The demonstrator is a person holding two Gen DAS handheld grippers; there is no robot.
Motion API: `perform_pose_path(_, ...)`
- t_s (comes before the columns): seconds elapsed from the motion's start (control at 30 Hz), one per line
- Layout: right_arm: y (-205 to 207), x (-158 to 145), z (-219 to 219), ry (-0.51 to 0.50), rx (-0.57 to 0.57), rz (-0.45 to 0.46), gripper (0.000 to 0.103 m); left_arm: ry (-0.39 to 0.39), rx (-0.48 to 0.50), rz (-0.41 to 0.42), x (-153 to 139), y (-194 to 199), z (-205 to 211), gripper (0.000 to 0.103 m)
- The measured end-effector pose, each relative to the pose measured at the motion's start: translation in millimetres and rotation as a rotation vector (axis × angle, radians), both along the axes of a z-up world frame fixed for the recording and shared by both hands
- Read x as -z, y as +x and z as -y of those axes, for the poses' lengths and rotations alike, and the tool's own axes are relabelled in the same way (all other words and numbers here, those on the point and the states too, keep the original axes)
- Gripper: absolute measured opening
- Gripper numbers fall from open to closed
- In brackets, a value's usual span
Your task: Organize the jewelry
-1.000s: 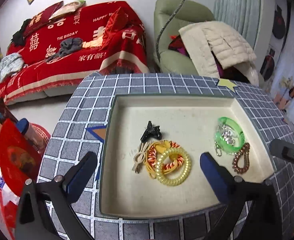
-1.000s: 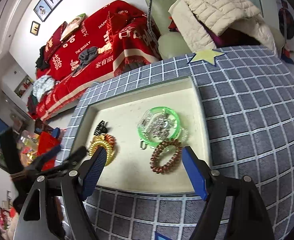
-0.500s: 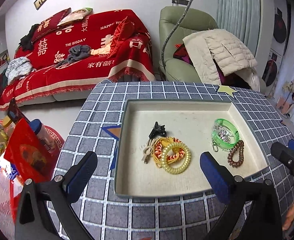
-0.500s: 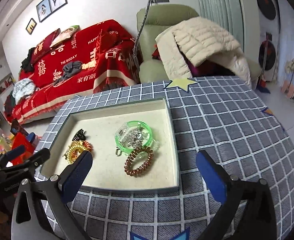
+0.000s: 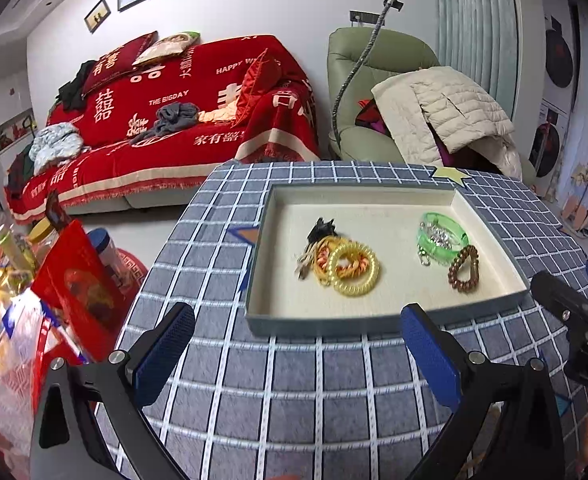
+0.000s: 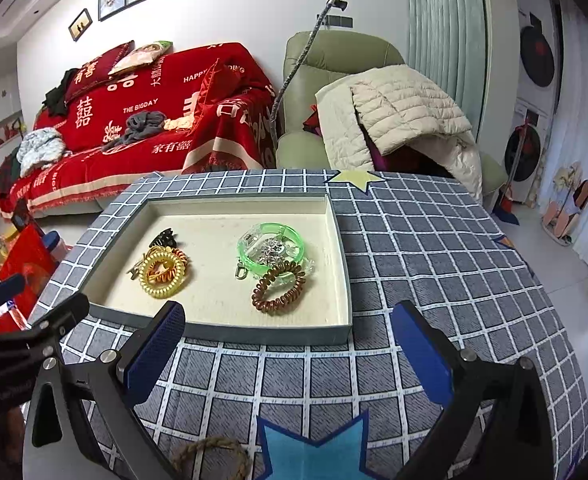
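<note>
The left gripper (image 5: 296,354) hangs with its blue pads spread wide and nothing between them, over the checked tablecloth (image 5: 334,392) just short of the tray (image 5: 334,322). The right gripper (image 6: 290,354) is likewise spread and empty, near the tray's front wall. Inside the tray, toward its left side, a yellow coil hair tie (image 5: 352,268) lies on an orange one, with a black claw clip (image 5: 323,229) just behind them. Toward the tray's right side sits a green bangle (image 6: 272,244) (something silvery inside it), touching a brown coil hair tie (image 6: 279,286).
</note>
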State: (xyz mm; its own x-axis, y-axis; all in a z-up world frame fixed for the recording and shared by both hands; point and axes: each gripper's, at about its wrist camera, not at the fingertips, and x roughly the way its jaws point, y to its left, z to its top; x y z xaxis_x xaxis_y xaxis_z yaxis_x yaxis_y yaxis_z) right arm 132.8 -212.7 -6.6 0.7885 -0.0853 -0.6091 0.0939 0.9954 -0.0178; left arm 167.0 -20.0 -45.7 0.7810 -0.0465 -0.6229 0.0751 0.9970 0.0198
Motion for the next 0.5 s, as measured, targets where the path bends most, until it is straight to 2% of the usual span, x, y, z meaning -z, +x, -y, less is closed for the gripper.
perform_pose_path(0.13, -12, -2, -2, -0.042, 0.023, 0.026, 0.103, 0.008, -0.015, -0.003, -2, -7, 0, 0.103)
perform_pose_path(0.5, -19, -5, -1, -0.015, 0.023, 0.02, 0.103, -0.001, -0.025, 0.012, -15, -18, -3, 0.103)
